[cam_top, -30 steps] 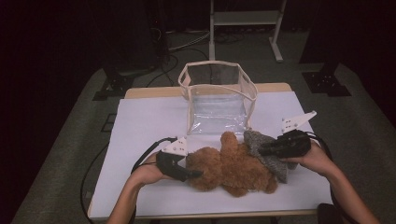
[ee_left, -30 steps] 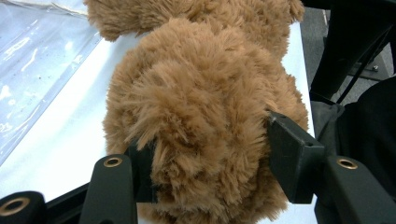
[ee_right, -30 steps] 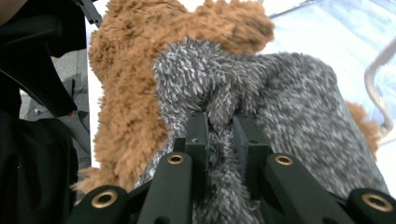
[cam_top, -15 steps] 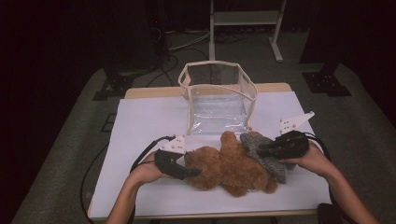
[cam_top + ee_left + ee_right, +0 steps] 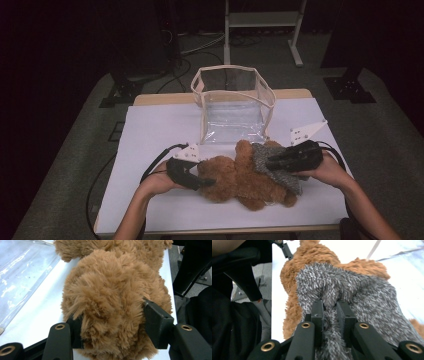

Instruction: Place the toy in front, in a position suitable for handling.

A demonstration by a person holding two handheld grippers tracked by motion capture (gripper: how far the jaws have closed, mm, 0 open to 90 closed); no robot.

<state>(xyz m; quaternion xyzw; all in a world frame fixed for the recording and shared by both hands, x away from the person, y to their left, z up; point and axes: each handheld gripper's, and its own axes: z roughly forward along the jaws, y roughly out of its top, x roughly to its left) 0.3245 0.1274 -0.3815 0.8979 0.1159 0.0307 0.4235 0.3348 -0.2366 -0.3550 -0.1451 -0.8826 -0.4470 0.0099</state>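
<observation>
Plush is the main material: a brown teddy bear with long, shaggy pile lies on its side near the front edge of the white table, and a grey knitted-looking garment with a coarse, speckled nap wraps its right part. Behind the bear, toward the far side, I see a clear plastic bag standing open, boxy in shape, with a pale fabric trim along its rim and seams; its glossy walls show creases.

My left forearm comes in from the near edge and angles right, the hand level with the table. The left gripper points right into the bear's left end. In the left gripper view the left gripper has its jaws partly spread with a rounded lump of brown fur squeezed between them, the pile bulging over both pads.

My right hand reaches in from the right, wrist low, resting just beside the bear. The right gripper points left across the grey garment. In the right gripper view the right gripper has its jaws drawn almost together, pinching a fold of the grey fabric that stands up between the pads.
</observation>
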